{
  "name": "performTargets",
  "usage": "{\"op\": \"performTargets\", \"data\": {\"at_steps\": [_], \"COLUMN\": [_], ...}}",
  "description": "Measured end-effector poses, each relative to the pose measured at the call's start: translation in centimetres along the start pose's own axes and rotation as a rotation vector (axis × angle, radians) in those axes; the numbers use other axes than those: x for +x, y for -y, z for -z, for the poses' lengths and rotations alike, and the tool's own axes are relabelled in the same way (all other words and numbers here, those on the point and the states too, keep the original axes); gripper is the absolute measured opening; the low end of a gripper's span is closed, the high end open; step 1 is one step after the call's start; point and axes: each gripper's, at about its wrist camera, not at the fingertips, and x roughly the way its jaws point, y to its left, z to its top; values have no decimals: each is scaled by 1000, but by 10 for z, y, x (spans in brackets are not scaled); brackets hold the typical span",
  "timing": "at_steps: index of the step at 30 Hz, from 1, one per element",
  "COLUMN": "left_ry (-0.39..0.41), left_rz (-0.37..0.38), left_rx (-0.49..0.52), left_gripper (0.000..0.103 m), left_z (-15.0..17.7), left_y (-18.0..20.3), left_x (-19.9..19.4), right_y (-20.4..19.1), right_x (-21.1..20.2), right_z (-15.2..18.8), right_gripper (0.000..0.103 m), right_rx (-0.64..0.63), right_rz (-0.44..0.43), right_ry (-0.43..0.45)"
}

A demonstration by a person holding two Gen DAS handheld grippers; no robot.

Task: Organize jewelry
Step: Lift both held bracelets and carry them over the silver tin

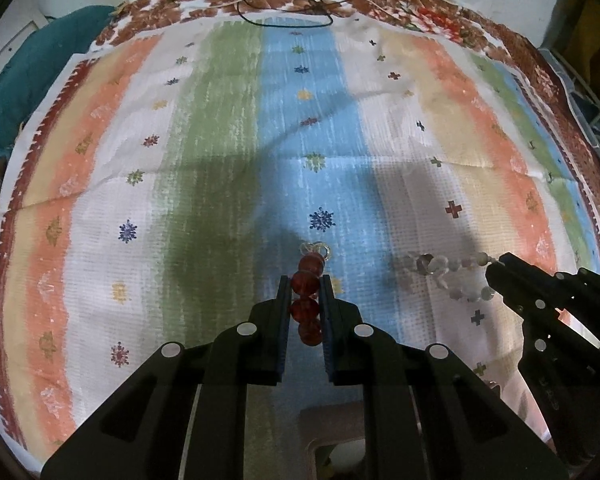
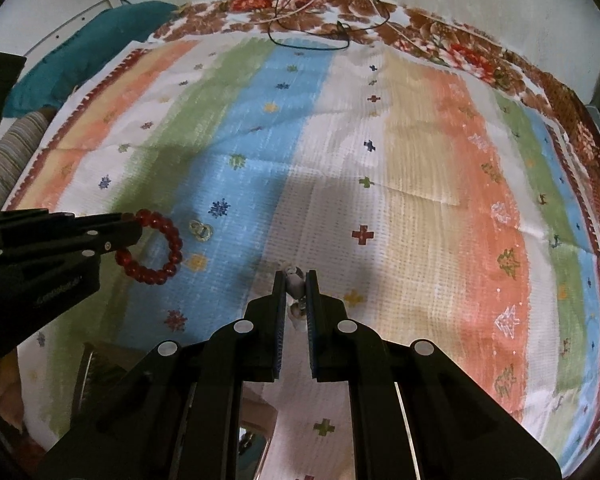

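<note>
My left gripper [image 1: 307,280] is shut on a red bead bracelet [image 1: 309,304]; in the right wrist view the left gripper [image 2: 134,222] holds that bracelet [image 2: 156,246] by its upper left, above the striped cloth [image 2: 420,184]. My right gripper [image 2: 296,276] is shut on a pale white-and-pink bead bracelet [image 2: 295,284]; in the left wrist view the right gripper [image 1: 496,270] holds that bracelet [image 1: 448,270] at its right end. Two small clear rings [image 1: 319,249] lie on the blue stripe just beyond the red bracelet, also seen in the right wrist view [image 2: 202,230].
A striped cloth [image 1: 220,140] covers a floral bedspread [image 1: 440,12]. Black and white cords [image 1: 300,0] lie at the far edge. A teal cloth [image 1: 28,80] lies at the far left. A box edge [image 2: 100,364] shows under my grippers.
</note>
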Motion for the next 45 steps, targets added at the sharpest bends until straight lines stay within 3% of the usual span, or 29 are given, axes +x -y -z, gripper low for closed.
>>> {"op": "performTargets", "data": {"at_steps": [14, 23, 45], "left_ry": [55, 84, 162], "left_rz": [24, 68, 95], "left_rx": [-53, -46, -31], "left_gripper": [13, 13, 13], "left_z": [6, 14, 39], "left_y": [1, 13, 16], "left_x": [-30, -50, -94], "right_y": [0, 0, -11], "right_x": [-21, -42, -80], "right_z": [10, 14, 32], "right_gripper": [11, 11, 11], "right_rx": [32, 51, 29], "right_rz": [-19, -49, -54], "right_ry": [36, 71, 153]}}
